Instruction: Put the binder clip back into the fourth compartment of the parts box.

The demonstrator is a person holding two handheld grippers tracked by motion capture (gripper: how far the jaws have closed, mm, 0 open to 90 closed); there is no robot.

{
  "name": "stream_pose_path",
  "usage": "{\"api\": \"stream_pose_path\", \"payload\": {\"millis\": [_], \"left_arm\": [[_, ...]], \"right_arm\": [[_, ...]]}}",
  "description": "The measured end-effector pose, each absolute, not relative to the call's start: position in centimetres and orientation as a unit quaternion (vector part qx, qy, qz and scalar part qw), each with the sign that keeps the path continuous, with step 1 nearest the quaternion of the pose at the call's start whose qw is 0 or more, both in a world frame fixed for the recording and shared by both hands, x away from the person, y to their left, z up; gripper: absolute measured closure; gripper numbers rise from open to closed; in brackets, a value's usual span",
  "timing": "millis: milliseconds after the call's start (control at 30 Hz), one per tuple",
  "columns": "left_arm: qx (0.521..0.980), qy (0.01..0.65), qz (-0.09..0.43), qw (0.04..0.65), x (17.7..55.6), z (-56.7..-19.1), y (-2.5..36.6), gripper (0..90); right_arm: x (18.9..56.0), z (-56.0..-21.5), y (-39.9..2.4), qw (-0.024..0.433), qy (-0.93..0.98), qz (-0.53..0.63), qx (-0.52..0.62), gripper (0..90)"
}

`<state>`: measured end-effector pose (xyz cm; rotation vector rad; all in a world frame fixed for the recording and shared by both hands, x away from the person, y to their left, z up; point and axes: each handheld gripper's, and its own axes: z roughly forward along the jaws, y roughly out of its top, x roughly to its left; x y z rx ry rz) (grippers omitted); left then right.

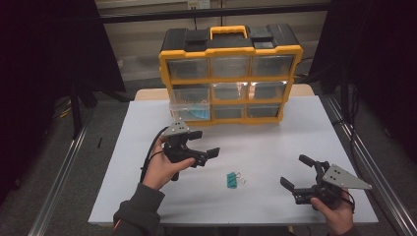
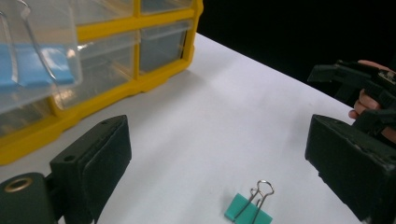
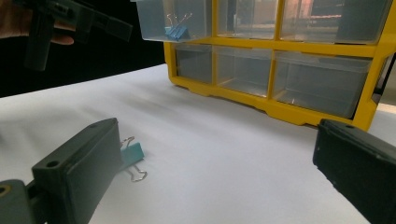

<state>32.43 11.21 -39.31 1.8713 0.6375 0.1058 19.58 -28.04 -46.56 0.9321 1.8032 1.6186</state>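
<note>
White table [image 1: 275, 142] — dark room, green clip [image 1: 231, 180].

Binder clip [image 1: 232, 180] on table [image 1: 275, 147] between left tool [image 1: 205, 143] and right tool [image 1: 294, 171], before drawer cabinet [image 1: 230, 73].

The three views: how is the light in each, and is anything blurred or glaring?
High view: dim, dark surroundings, the white table evenly lit, a bright glare on the organizer's middle drawers. Left gripper view: the green binder clip sharp, the pulled-out drawer soft. Right gripper view: the jaws blurred, the clip fairly sharp, black background.
</note>
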Motion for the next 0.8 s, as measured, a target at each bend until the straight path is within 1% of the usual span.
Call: {"api": "stream_pose_path", "payload": {"millis": [467, 567, 800], "left_arm": [[0.801, 0.251, 0.026, 0.543, 31.5, -42.0, 9.7, 3.6], [0.805, 0.243, 0.016, 0.542, 31.4, -42.8, 9.1, 3.6], [0.817, 0.234, 0.016, 0.527, 30.9, -43.9, 8.3, 5.3]], "right_arm": [[19.6, -46.6, -28.0, 0.272, 0.668, 0.601, 0.345, 0.6], [19.6, -46.6, -28.0, 0.270, 0.669, 0.600, 0.346, 0.6], [19.6, -46.6, -28.0, 0.270, 0.669, 0.600, 0.346, 0.6]]}}
